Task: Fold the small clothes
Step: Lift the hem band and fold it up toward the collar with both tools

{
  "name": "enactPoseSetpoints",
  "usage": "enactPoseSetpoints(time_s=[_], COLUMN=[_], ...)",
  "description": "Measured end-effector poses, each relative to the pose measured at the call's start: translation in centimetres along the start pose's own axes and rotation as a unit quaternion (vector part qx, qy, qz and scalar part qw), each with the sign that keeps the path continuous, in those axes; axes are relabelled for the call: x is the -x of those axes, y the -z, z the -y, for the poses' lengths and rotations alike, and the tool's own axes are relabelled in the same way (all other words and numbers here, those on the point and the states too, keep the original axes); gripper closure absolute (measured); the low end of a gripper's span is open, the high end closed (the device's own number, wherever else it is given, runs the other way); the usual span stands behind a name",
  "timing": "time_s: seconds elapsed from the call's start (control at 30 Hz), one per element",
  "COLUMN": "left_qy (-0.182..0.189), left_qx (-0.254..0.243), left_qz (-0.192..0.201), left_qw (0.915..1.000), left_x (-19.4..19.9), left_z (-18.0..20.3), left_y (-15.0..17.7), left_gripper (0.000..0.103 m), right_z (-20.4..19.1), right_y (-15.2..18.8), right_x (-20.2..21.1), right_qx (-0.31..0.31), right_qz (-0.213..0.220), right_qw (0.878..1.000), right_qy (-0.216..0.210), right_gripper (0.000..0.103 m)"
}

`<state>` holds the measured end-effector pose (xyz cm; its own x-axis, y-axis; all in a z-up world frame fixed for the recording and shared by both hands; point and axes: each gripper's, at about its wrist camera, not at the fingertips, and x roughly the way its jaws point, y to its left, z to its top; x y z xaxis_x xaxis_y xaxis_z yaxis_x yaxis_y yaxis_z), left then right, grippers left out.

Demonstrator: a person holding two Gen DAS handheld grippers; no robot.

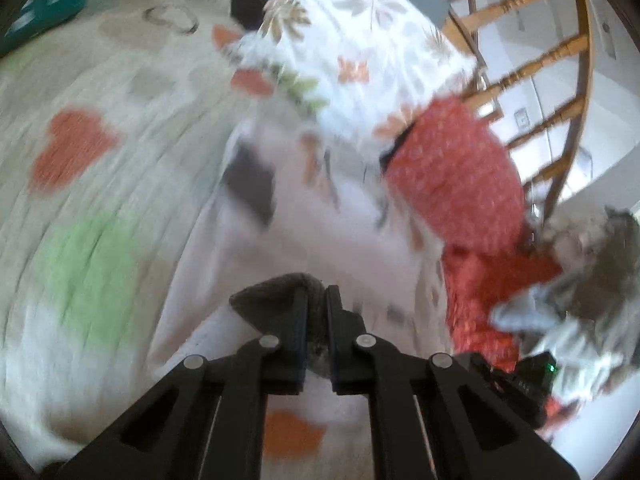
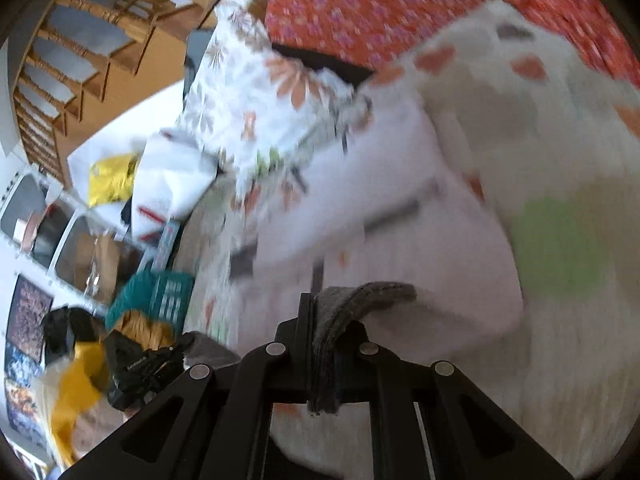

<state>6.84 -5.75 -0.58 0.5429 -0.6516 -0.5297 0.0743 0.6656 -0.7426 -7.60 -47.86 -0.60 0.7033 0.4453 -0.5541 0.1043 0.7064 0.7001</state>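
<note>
My left gripper (image 1: 317,300) is shut on a dark grey cloth (image 1: 272,298) that bulges out to the left of its fingers. My right gripper (image 2: 326,308) is shut on the same kind of dark grey cloth (image 2: 372,294), which arches over its right finger. Both hold the cloth above a white bedspread (image 1: 80,184) printed with red hearts and green patches; it also shows in the right wrist view (image 2: 560,160). A white garment (image 1: 320,232) lies flat on the bed ahead, also in the right wrist view (image 2: 380,208). Both views are blurred by motion.
A floral pillow (image 1: 360,32) and a red patterned cushion (image 1: 456,176) lie at the bed's head by a wooden chair (image 1: 560,48). A teal basket (image 2: 156,292) and yellow clothes (image 2: 76,384) sit beside the bed. A grey fluffy item (image 1: 592,264) lies right.
</note>
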Motion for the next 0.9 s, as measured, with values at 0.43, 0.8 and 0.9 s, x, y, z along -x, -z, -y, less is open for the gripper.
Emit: enactPoseSetpoints(time_s=[0.43,0.8,0.9], left_qy=[-0.098,-0.106,-0.055], left_qx=[0.006,-0.101,-0.134], left_qz=[0.043,0.055,0.015], left_qw=[0.9942,0.9877,0.9893], left_x=[-10.3,-8.4,-10.0], left_z=[-1.7,-0.1,1.7], left_y=[-8.3,-7.5,-6.4], left_gripper=[0.059,0.048,0.046], right_z=[5.1,1.6,-1.3], right_y=[-15.9,-14.3,-12.1], right_x=[-17.0,-12.9,-14.0], right_qx=[-0.029,0.028,0.065], right_qz=[-0.021,0.040,0.020], right_qw=[0.977,0.970,0.980], right_qy=[0.212,0.239,0.186], right_gripper=[0.072,0.058,0.058])
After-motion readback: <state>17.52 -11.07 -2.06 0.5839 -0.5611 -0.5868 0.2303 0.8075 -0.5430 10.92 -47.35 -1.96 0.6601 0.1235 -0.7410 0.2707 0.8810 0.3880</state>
